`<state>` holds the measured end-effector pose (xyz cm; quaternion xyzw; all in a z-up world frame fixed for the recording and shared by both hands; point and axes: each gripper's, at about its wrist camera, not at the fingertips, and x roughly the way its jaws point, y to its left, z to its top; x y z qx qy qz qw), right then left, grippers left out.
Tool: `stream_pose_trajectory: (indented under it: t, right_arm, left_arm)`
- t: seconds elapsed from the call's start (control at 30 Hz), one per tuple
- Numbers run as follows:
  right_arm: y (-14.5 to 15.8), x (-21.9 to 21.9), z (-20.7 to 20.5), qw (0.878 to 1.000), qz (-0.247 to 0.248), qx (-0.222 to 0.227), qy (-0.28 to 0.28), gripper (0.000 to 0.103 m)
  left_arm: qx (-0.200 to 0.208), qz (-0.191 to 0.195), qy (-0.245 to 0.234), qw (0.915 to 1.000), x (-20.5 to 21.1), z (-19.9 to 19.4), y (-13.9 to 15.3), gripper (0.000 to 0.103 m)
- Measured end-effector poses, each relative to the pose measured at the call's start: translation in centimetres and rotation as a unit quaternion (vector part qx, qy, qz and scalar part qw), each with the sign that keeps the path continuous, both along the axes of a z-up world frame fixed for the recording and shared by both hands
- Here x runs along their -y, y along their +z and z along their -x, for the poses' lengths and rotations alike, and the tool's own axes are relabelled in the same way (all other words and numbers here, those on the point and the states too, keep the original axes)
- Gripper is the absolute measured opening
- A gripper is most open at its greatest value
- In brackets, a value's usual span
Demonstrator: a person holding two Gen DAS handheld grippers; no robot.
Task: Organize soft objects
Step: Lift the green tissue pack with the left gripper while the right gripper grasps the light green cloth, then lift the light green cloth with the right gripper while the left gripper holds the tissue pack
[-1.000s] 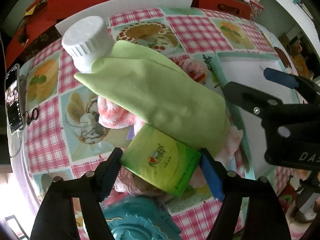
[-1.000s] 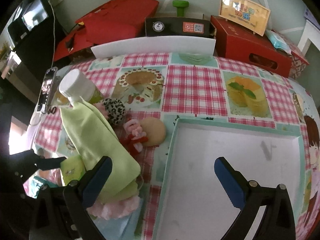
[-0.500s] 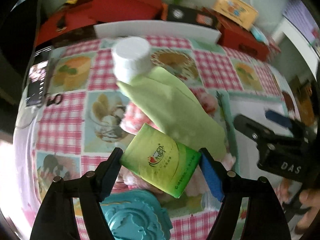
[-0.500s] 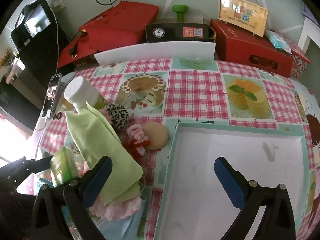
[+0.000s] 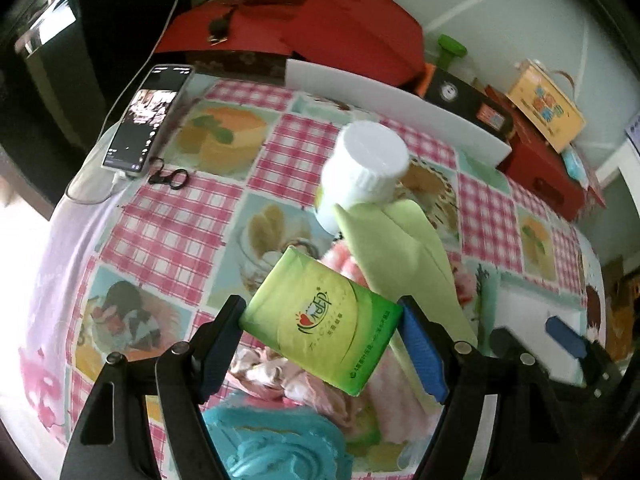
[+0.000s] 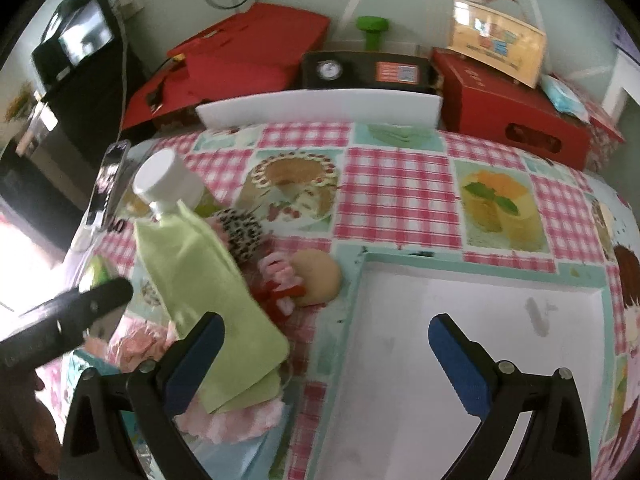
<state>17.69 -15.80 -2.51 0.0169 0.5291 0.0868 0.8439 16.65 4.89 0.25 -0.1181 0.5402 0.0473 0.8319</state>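
Tissues first: my left claw [image 5: 320,334] grips a green tissue pack [image 5: 320,322] by its two short ends, blue pads pressed against it, the pack tilted and held above the heap of soft things on the worktop [image 5: 168,216]. Beneath it I see a pink fluffy cloth [image 5: 304,384] and a turquoise ruffled item [image 5: 276,440] at the near edge. Just beyond the pack, a light green cloth [image 5: 400,264] lies draped over the pile, its far corner leaning on a white-capped bottle [image 5: 360,168]. A phone [image 5: 144,120] and a black clip lie well apart at the worktop's far left edge.

My right claw [image 6: 324,354] is spread wide and holds nothing, hovering over the near left corner of the white tray [image 6: 460,360] with its mint rim. Between the green cloth and the tray sit a leopard-print puff [image 6: 240,232], a red-and-pink scrunchie [image 6: 280,284] and a tan round sponge [image 6: 318,280], the sponge just beside the tray's rim.
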Motion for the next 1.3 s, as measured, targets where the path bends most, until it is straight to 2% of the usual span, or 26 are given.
stream_pose_trajectory:
  t: [0.27, 0.57, 0.7, 0.87, 0.97, 1.0, 1.07, 1.13, 1.3]
  right_arm:
    - [-1.3, -4.2, 0.5, 0.998, -0.001, -0.001, 0.057, 0.103]
    - [-2.2, -7.3, 1.1, 0.995, 0.011, 0.014, 0.097, 0.101]
    - [-2.7, -8.5, 1.2, 0.992, 0.023, 0.022, 0.119, 0.092]
    - [-3.4, -9.0, 1.2, 0.991, 0.039, 0.021, 0.129, 0.074]
    - [-3.6, -8.7, 1.0, 0.991, 0.042, 0.017, 0.124, 0.058]
    - [-3.6, -8.4, 0.9, 0.992, 0.041, 0.017, 0.120, 0.053]
    - [-3.5, -7.6, 0.8, 0.993, 0.031, 0.015, 0.110, 0.050]
    - [-3.4, -7.1, 0.6, 0.994, 0.021, 0.013, 0.104, 0.040]
    - [-2.9, -5.8, 0.4, 0.996, -0.006, 0.014, 0.092, 0.032]
  left_arm:
    - [-0.004, 0.016, 0.011, 0.9998, -0.9, -0.4, -1.1, 0.078]
    - [-0.009, 0.044, 0.028, 0.9986, -2.6, 0.1, -2.0, 0.078]
    - [-0.009, 0.055, 0.036, 0.9978, -3.3, 0.3, -2.4, 0.078]
    - [-0.011, 0.064, 0.037, 0.9972, -3.5, 0.3, -2.6, 0.078]
    - [-0.012, 0.066, 0.036, 0.9971, -3.5, 0.2, -2.6, 0.078]
    - [-0.012, 0.066, 0.036, 0.9971, -3.5, 0.2, -2.6, 0.078]
    - [-0.013, 0.067, 0.035, 0.9970, -3.4, 0.2, -2.7, 0.078]
    - [-0.013, 0.069, 0.034, 0.9970, -3.4, 0.1, -2.7, 0.078]
    - [-0.013, 0.069, 0.033, 0.9969, -3.4, 0.1, -2.8, 0.078]
